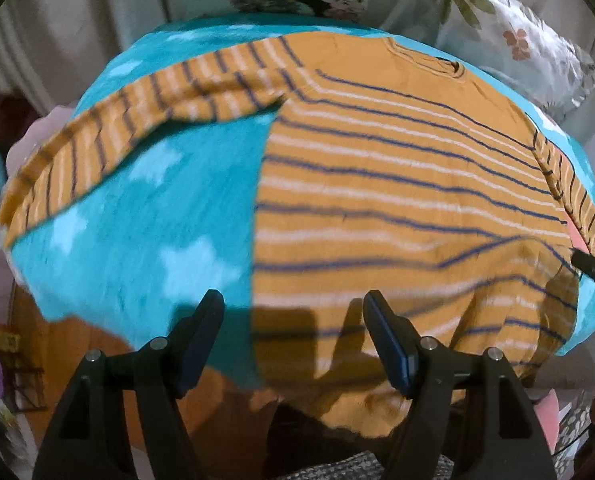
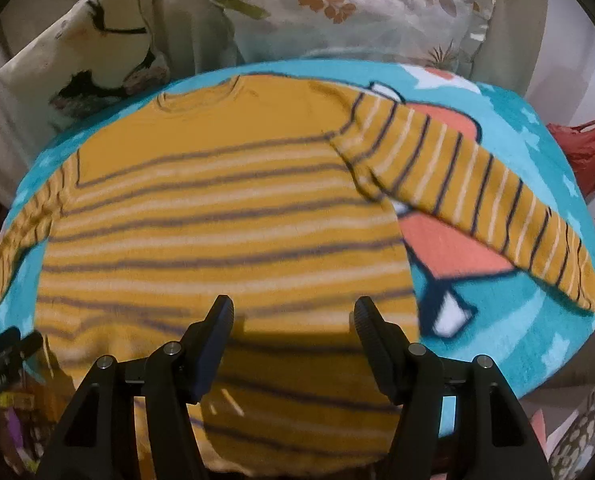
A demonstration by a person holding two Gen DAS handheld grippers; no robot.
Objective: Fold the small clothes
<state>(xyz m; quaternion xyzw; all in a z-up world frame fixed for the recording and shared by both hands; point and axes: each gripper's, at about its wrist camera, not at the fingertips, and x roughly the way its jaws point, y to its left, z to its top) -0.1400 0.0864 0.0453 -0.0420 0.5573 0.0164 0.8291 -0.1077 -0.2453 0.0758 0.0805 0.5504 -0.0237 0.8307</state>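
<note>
I have the striped mustard sweater (image 2: 225, 216) flat, sleeves out, on the turquoise blanket (image 1: 137, 208), ready for folding. Left tongs (image 1: 293, 304) and right tongs (image 2: 293, 308) hover over its hem, both gaping, empty.

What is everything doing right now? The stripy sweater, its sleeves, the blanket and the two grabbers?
Striped sweater: spread flat, unfolded, hem hanging over the near edge.
Left sleeve: stretched out sideways.
Right sleeve: stretched out sideways.
Teal blanket: lying under the sweater.
Left gripper: open, holding nothing.
Right gripper: open, holding nothing.
Pillows: propped behind the blanket.
</note>
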